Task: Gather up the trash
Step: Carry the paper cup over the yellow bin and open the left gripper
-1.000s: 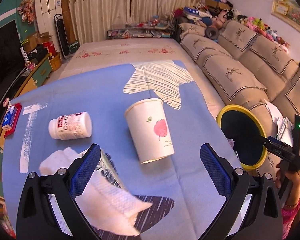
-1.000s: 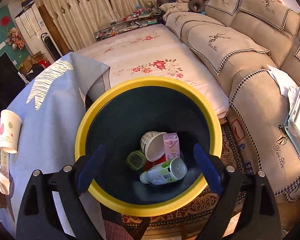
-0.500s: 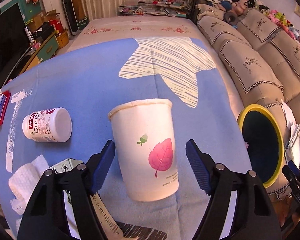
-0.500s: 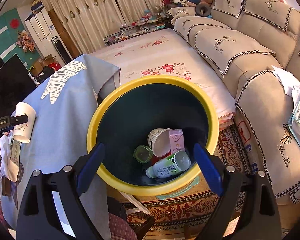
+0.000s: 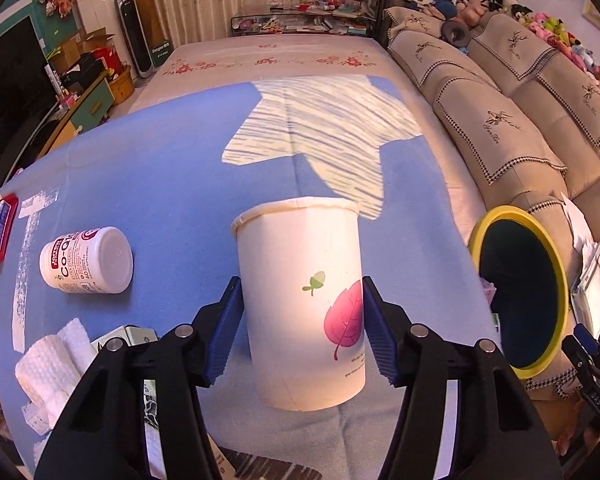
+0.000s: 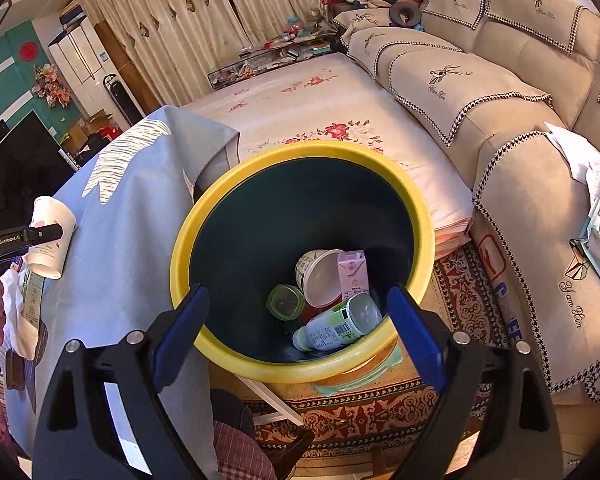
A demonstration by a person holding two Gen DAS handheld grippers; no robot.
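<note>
A white paper cup (image 5: 304,304) with a pink leaf print stands upside down on the blue cloth-covered table (image 5: 160,184). My left gripper (image 5: 302,320) is shut on the cup, both blue pads pressing its sides. The cup also shows in the right wrist view (image 6: 50,236). A yellow-rimmed dark bin (image 6: 300,252) stands beside the table, also in the left wrist view (image 5: 520,292). My right gripper (image 6: 296,332) is open and empty over the bin's near rim. The bin holds a bottle (image 6: 336,326), a pink carton (image 6: 353,272), a white tub (image 6: 318,276) and a green lid (image 6: 286,302).
A white supplement bottle (image 5: 86,260) lies on its side at the table's left. Crumpled tissue (image 5: 48,368) and a small box (image 5: 136,336) lie near the left finger. A beige sofa (image 6: 520,120) runs along the right. A patterned rug (image 6: 452,312) lies under the bin.
My left gripper moved forward around the paper cup and closed onto its sides. My right gripper stayed open over the bin, shifting only slightly.
</note>
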